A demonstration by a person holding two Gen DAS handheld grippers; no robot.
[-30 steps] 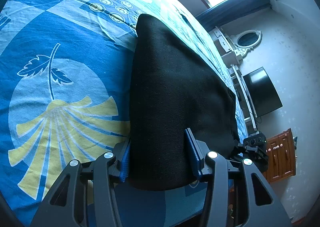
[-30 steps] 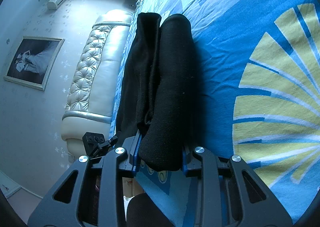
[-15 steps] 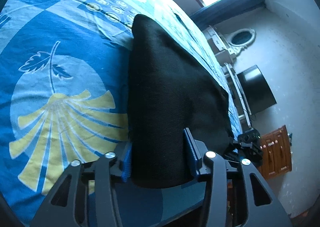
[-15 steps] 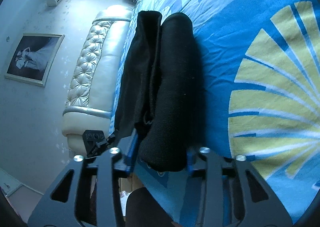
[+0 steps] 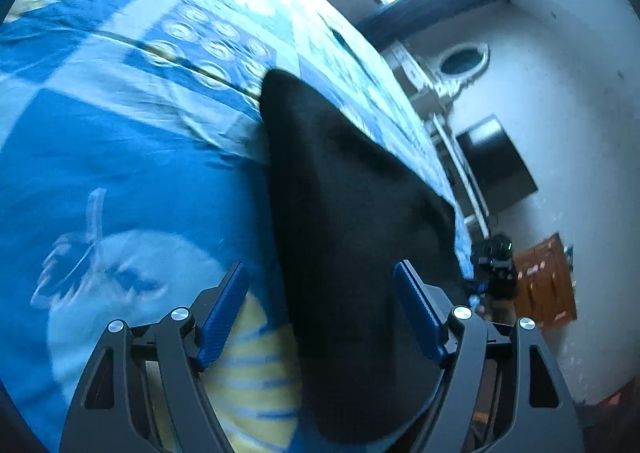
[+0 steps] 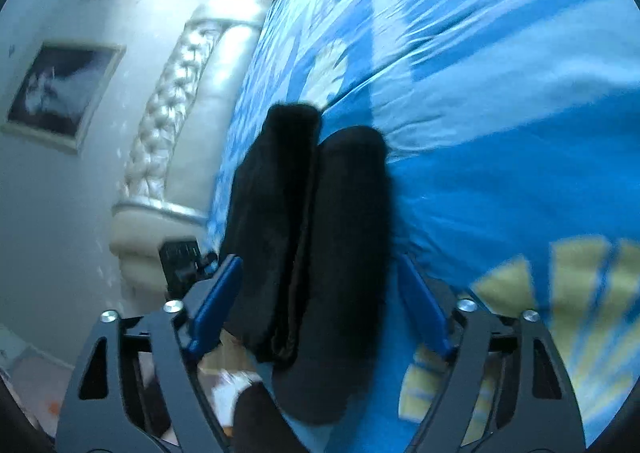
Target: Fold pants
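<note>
The black pants [image 5: 352,221] are lying folded into a thick bundle on the blue patterned bedspread [image 5: 132,157], close to the near edge of the bed. From the right wrist view the pants [image 6: 320,237] are showing their layers side-on, as two rounded rolls pressed together. The left gripper [image 5: 320,293] is hanging over the near end of the bundle, its jaws having just been opening; they are standing apart, the blue pads [image 5: 224,309] clear of the cloth, with the pants between them. The right gripper [image 6: 320,289] is straddling the other near end, its jaws likewise having just been opening and now spread wide, neither pad pressing the fabric. A padded silver headboard [image 6: 172,133] is standing at the bed's left end, with a framed picture [image 6: 60,93] on the wall beside it.
</note>
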